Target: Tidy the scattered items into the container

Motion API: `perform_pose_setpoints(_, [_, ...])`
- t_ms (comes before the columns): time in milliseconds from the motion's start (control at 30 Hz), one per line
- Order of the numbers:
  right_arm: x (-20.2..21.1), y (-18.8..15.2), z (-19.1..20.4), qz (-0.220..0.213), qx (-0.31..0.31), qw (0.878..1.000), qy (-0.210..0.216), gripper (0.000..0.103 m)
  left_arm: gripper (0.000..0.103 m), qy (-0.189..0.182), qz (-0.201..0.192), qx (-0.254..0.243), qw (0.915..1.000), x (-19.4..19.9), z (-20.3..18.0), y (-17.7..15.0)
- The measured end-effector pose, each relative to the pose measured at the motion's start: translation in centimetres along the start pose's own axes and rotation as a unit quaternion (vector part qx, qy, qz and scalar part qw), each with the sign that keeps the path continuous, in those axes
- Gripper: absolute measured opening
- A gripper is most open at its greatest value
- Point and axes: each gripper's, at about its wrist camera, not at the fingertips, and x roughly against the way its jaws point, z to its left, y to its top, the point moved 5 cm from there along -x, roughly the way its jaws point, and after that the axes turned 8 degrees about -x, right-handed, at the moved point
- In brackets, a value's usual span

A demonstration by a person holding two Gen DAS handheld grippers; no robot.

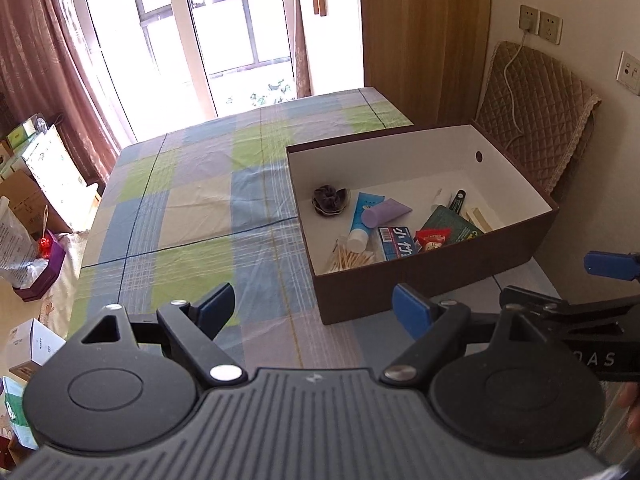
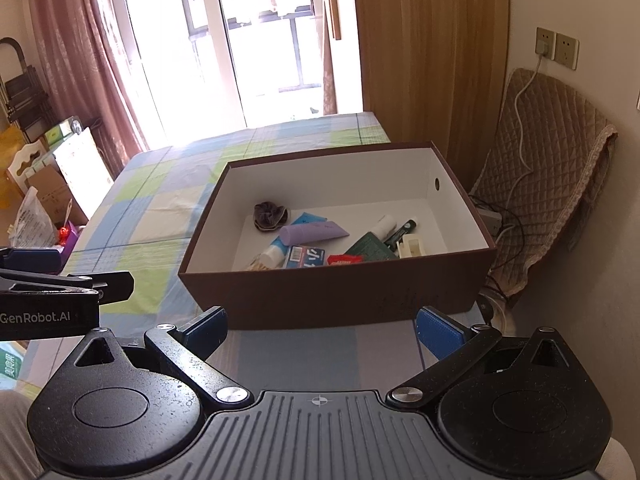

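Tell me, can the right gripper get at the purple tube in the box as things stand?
Probably yes. The right gripper is open and empty just short of the box, which has no lid. The purple tube lies on top of the other items, so only the near wall must be cleared.

You have one box (image 2: 336,296) holding two tubes (image 2: 314,232), one scrunchie (image 2: 270,216), one marker (image 2: 400,232), one swab bundle (image 1: 350,259), and three packets (image 1: 394,243).

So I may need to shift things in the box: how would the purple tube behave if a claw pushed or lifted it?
The purple tube looks round-bodied and lies tilted across the blue tube, so a push would probably roll or slide it off. It seems a soft plastic squeeze tube, likely light and apt to dent under pinch. Its smooth skin may be slippery.
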Motion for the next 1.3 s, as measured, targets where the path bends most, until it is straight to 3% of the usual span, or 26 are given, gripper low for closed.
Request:
perform_pose_setpoints(633, [1.3, -2.4, -0.7, 0.022, -0.02, 0.999, -0.018, 0.103, 0.084, 0.003, 0.01, -0.031, 0.9995, 0.9, -1.0, -2.5])
perform_pose_setpoints(1300, [-1.0, -3.9, -1.6, 0.054, -0.021, 0.998, -0.021, 0.103, 0.084, 0.004, 0.039, -0.046, 0.9982, -1.5, -2.1, -3.6])
